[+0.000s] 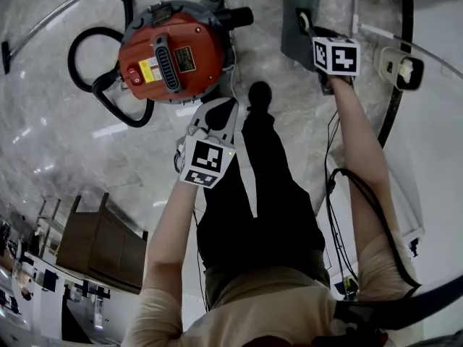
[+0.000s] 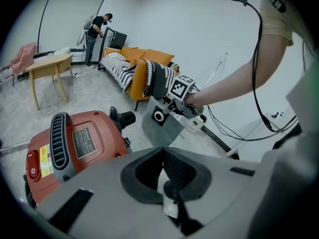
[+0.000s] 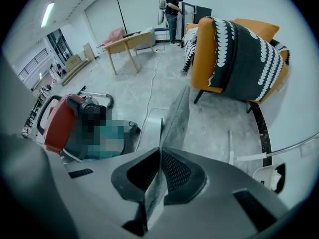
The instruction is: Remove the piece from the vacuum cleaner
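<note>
Right gripper [image 3: 159, 176]: jaws nearly together, pinching the edge of a flat grey piece [image 3: 177, 118]. The sheet runs straight out ahead of the jaws, edge-on in its own view. From the left gripper view it's a grey panel with a round ringed hole [image 2: 162, 126], hanging off the right gripper [image 2: 182, 103].

Left gripper [image 2: 163, 176]: jaws fully together, nothing between the pads. It's idle, just above and right of the vacuum cleaner [image 2: 75, 148].

The vacuum cleaner [image 1: 173, 49] sits on the floor below and ahead of the left gripper [image 1: 217, 114], well to the left of the right gripper [image 1: 309, 26]. The piece [image 1: 298, 16] touches neither the red body nor the black hose [image 1: 94, 63].

My read: the piece is already out and held clear, so this is the tail of the removal step.

Next move, as I judge it: carry the piece away from the machine and put it down flat on the floor ahead of the right gripper. The pinch is on a thin edge, so keep it firm until the sheet is supported, then let go. The left can stay idle.
</note>
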Demonstrator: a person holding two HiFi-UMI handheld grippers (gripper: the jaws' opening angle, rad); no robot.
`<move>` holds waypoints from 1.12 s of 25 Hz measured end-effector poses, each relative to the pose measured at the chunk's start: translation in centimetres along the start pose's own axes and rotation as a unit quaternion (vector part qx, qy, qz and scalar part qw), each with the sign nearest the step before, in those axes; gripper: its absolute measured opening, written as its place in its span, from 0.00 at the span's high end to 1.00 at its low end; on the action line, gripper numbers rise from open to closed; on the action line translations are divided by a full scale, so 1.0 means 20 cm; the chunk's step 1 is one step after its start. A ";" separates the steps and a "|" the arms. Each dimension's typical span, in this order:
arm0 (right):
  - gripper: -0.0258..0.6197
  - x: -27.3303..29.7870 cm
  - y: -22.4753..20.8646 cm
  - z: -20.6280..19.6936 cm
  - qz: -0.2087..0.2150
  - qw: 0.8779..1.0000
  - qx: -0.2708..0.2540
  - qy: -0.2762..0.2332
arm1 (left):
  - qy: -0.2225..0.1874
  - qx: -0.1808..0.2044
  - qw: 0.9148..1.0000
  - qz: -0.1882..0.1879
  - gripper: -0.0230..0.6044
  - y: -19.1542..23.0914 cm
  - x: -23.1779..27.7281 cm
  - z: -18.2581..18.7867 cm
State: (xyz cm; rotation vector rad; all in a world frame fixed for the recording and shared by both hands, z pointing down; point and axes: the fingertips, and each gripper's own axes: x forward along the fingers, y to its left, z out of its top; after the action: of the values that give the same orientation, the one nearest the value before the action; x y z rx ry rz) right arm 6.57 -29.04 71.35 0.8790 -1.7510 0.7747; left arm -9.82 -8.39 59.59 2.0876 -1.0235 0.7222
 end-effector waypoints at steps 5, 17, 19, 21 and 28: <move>0.93 0.00 -0.04 -0.05 -0.006 1.000 0.013 -0.002 | 0.005 0.005 1.000 -0.007 0.96 -0.02 0.03 -0.01; 0.93 -0.17 -0.37 -0.44 -0.031 0.992 0.120 -0.013 | 0.055 0.091 0.993 -0.059 0.96 -0.19 0.28 0.10; 0.93 -0.21 -0.45 -0.57 -0.036 0.989 0.142 -0.013 | 0.060 0.098 0.991 -0.072 0.96 -0.25 0.38 0.14; 0.93 -0.27 -0.54 -0.71 -0.043 0.986 0.162 -0.011 | 0.072 0.106 0.988 -0.082 0.96 -0.31 0.49 0.19; 0.93 -0.48 -0.76 -1.20 -0.077 0.964 0.255 -0.010 | 0.130 0.164 0.971 -0.118 0.47 -0.48 0.76 0.27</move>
State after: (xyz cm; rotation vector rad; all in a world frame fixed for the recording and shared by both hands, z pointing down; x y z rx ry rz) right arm 33.36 -15.43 71.16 1.3503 -1.4956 1.1384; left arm 7.25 -14.89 64.04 2.2653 -0.5263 1.0642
